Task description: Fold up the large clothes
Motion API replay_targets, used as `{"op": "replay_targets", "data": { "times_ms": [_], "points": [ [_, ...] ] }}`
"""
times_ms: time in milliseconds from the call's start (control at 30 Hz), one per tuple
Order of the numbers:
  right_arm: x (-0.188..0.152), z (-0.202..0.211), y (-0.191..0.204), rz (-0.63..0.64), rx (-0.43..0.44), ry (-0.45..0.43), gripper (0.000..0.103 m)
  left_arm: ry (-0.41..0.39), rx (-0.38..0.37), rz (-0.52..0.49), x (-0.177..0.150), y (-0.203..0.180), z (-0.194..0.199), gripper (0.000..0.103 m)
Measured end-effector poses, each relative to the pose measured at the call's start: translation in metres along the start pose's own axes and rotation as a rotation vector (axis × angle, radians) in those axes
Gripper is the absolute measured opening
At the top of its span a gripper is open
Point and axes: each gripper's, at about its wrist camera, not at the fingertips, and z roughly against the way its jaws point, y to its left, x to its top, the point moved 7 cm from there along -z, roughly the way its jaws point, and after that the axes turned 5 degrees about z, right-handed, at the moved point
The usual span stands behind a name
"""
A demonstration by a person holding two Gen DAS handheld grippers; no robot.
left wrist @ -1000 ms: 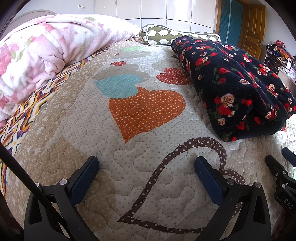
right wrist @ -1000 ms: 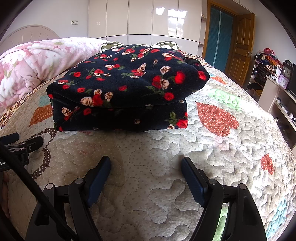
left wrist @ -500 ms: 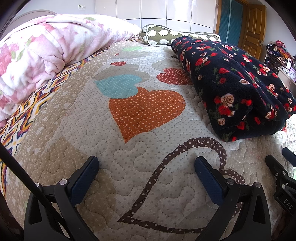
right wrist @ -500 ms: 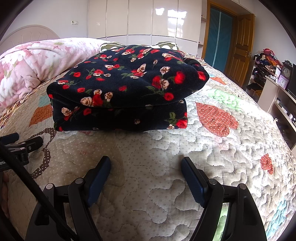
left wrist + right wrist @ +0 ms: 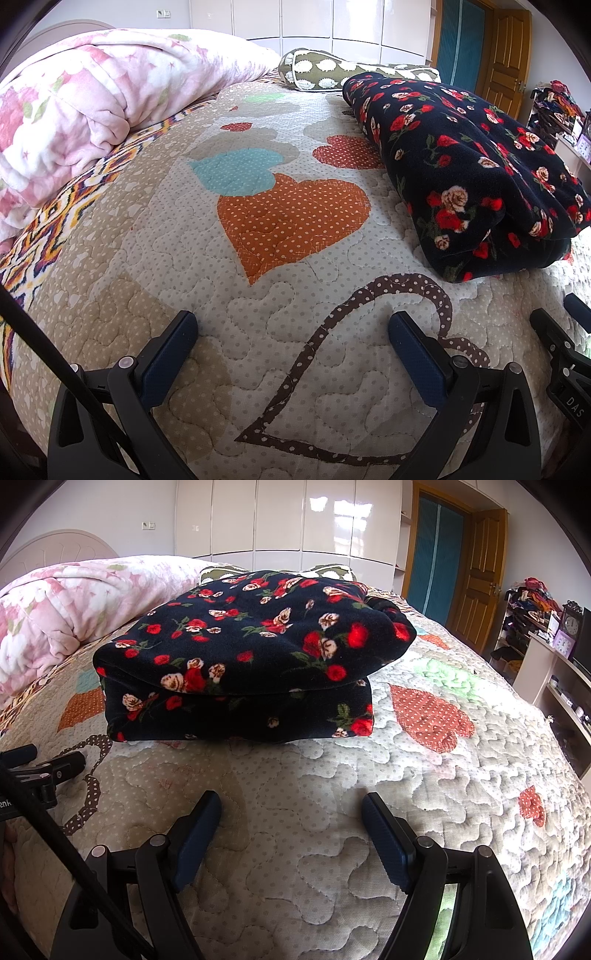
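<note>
On the quilt point(image 5: 332, 849), the folded floral garment point(image 5: 251, 657) lies beyond both wide-open, empty tongs point(image 5: 291, 332) point(image 5: 291, 812).

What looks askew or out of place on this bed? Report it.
Nothing much. The dark floral garment lies folded on the quilt, its top layer slightly overhanging the lower on the right. Both grippers, left and right, are open and empty.

Black clamp frames, silver screws, ribbed navy fingers point(image 5: 413, 354).
</note>
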Motion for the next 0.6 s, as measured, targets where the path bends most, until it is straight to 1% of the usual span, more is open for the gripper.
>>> {"op": "replay_targets", "data": {
  "times_ms": [167,333,600],
  "points": [
    [-0.0007,0.0006,0.0006,0.001,-0.002,-0.001,0.082,0.002,-0.014,0.002,0.0014,0.0019,0.0012,0.103],
    [-0.0004,0.0002,0.0004,0.000,-0.009,-0.002,0.083,0.016,-0.012,-0.010,-0.0004,0.0012,0.0031,0.103],
    [0.0007,-0.0015,-0.0016,-0.001,-0.017,-0.004,0.083,0.011,-0.006,-0.010,-0.0023,-0.0019,0.0038,0.103]
  ]
}}
